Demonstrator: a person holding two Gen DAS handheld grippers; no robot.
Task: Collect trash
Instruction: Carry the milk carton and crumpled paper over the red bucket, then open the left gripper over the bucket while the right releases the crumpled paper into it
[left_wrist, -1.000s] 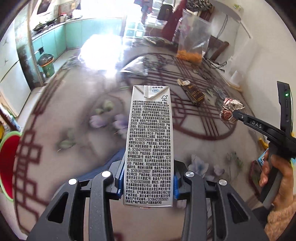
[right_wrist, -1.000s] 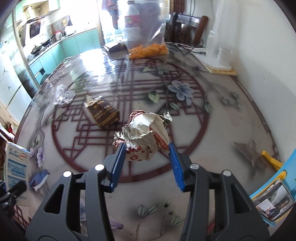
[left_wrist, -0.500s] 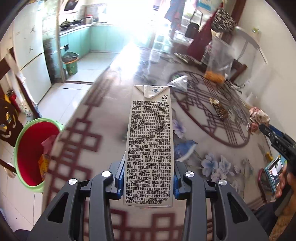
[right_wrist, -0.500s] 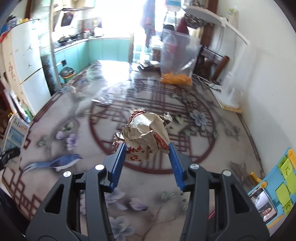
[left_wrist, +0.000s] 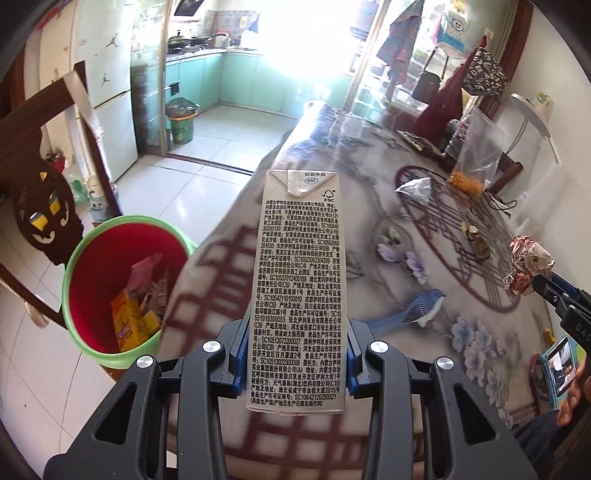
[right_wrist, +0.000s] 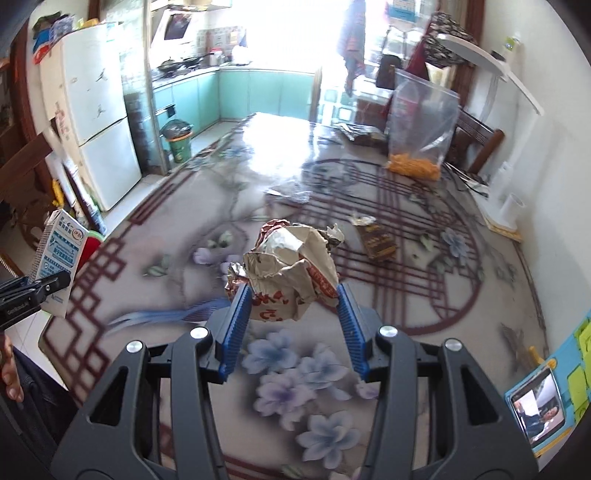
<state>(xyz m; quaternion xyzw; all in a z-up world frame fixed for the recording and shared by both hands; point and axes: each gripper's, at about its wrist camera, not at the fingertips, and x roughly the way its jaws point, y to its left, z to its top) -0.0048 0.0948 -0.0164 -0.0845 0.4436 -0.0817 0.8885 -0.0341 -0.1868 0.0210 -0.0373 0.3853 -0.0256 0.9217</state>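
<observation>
My left gripper is shut on a tall milk carton with black print on its side; the carton hangs over the table's left edge. Beside that edge, on the floor, stands a red bin with a green rim holding several wrappers. My right gripper is shut on a crumpled paper wrapper, held above the table. The right wrist view shows the carton at far left. In the left wrist view the wrapper shows at far right. A brown wrapper and a clear plastic scrap lie on the table.
The table has a glossy top printed with flowers and red lattice. A clear bag with orange bits stands at its far side. A phone in a blue case lies at the near right. A green bin stands by the kitchen cabinets, and a fridge is at left.
Both grippers have swung left across the table, each keeping its hold. The red bin has come fully into the left wrist view, just left of the carton.
</observation>
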